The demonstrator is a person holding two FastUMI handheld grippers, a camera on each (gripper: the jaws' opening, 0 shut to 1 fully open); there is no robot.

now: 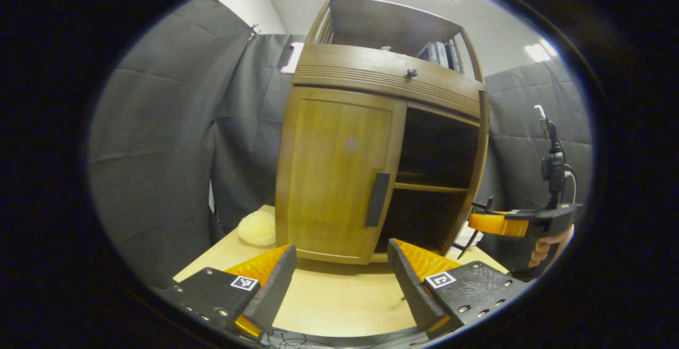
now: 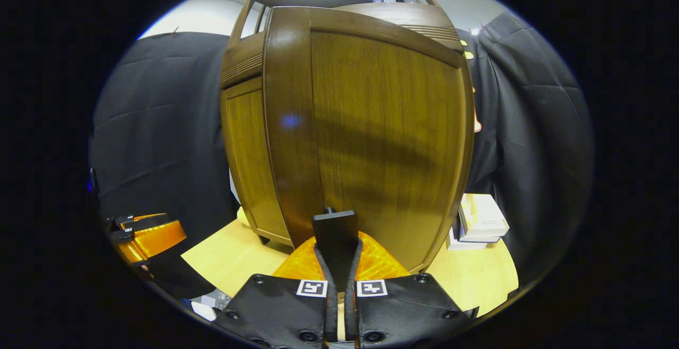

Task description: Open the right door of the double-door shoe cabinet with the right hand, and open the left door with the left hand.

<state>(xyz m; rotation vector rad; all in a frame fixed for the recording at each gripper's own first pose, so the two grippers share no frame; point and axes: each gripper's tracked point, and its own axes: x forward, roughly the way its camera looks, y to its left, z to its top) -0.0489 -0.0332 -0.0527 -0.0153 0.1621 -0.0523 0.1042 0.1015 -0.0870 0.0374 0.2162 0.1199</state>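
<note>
— Jaws first: how do they stand?

— Right gripper (image 2: 338, 264) has its two fingers pressed together on the dark handle (image 2: 335, 237) of the right door (image 2: 382, 142), which stands up between them. Left gripper (image 1: 339, 275) is spread wide with nothing between its fingers, only bare tabletop (image 1: 339, 296).

— And the right door?

— Swung out from the shoe cabinet (image 1: 371, 142). In the right gripper view its panel faces the camera, upright, with the handle at its lower middle. In the left gripper view the right half of the cabinet is a dark open compartment (image 1: 435, 179) with a shelf across it, and the right gripper (image 1: 501, 223) shows beside the cabinet's right edge, a hand (image 1: 546, 248) wrapped round its grip.

— The left door?

— Left door (image 1: 339, 174) lies flush and closed. Its dark vertical handle (image 1: 377, 199) sits on the door's right side, ahead of the left gripper and apart from it.

— Anything else on the cabinet?

— A drawer front above the doors carries a small dark knob (image 1: 411, 73), and books (image 1: 443, 52) stand on the open shelf at the top right.

— And round about?

— The cabinet stands on the tabletop toward its far edge. A pale yellow fluffy thing (image 1: 257, 228) lies beside the cabinet's left foot. In the right gripper view a stack of pale boxes (image 2: 480, 221) sits near the tabletop's right edge, past the open door, and the left gripper (image 2: 148, 237) shows low at the left.
</note>
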